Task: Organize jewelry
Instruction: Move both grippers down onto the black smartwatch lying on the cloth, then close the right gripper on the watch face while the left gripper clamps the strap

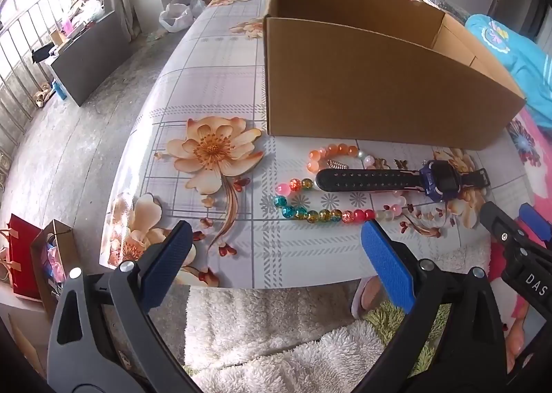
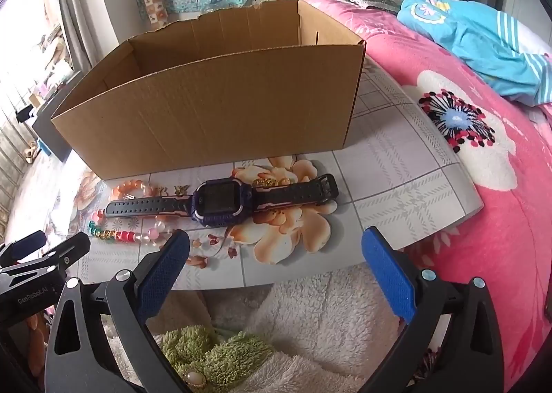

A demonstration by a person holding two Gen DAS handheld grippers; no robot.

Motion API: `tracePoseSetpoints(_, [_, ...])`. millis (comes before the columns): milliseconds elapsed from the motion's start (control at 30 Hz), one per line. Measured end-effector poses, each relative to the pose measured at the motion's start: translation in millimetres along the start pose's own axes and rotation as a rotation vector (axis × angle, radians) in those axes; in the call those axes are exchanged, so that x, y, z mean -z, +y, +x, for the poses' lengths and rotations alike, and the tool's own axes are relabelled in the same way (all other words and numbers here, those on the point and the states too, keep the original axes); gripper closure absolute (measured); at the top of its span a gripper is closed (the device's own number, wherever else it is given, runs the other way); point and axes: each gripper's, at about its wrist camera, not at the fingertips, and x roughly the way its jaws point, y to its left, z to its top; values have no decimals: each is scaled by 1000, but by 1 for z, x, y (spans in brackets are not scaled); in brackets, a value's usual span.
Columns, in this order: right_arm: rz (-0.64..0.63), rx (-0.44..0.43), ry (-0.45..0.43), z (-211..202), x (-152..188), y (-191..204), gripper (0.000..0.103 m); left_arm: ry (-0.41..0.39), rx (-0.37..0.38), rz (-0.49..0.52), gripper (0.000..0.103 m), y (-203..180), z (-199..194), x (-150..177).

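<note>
A dark blue smartwatch [image 1: 407, 179] [image 2: 220, 201] lies flat on the flowered table, in front of an open cardboard box [image 1: 372, 89] [image 2: 220, 117]. An orange bead bracelet [image 1: 331, 151] [image 2: 132, 186] lies behind its strap. A multicoloured bead string [image 1: 321, 213] [image 2: 114, 232] lies in front of it. Small gold pieces [image 2: 272, 182] sit by the watch. My left gripper [image 1: 276, 255] is open and empty, near the table's front edge before the beads. My right gripper [image 2: 276, 255] is open and empty, before the watch.
The table [image 1: 214, 82] stands beside a bed with a pink flowered cover [image 2: 483, 186] and blue clothing [image 2: 483, 37] on the right. White and green fluffy fabric [image 2: 293, 331] lies below the table's front edge. Paper bags [image 1: 31, 262] stand on the floor at left.
</note>
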Motion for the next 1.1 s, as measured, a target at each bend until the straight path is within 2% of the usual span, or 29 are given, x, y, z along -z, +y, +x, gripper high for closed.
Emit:
tracePoseSetpoints(100, [4,-3,-17,1,-6,0,6,-21,29,-23,8,10,2,-2])
tracePoseSetpoints(167, [-9,-18,-29,2,-8,1,6,-41,76,-26,8,15,4,-4])
tracePoseSetpoints(300, [-21,-56,-46,7,-14,3,9,-105,249,-37,8,24,7,-5])
tracePoseSetpoints(367, [-28,-73,-46,10,-17,3,14,-135,295,-52,8,24,3,-8])
tracePoseSetpoints(500, [-32,-112,-19,22,-23,6,26,-163,330,-24,8,16,-3,-11])
tracePoseSetpoints(600, [-18,-142,9,32,-27,5,32,-109,362,-12,8,13,3,-19])
tracePoseSetpoints(800, [-17,-190,38,42,-29,6,41,-123,423,47,9,8,3,-17])
tracePoseSetpoints(867, [-8,-209,53,47,-30,4,42,-141,432,65,22,3,2,-17])
tracePoseSetpoints(900, [-3,-218,61,49,-30,3,43,-135,437,73,32,2,3,-17])
tracePoseSetpoints(967, [10,-234,76,52,-27,3,45,-110,441,75,37,0,7,-18])
tracePoseSetpoints(1033, [28,-257,91,56,-27,0,47,-87,447,66,48,1,11,-19])
tracePoseSetpoints(1100, [35,-263,93,58,-27,-4,48,-73,438,64,53,0,14,-21])
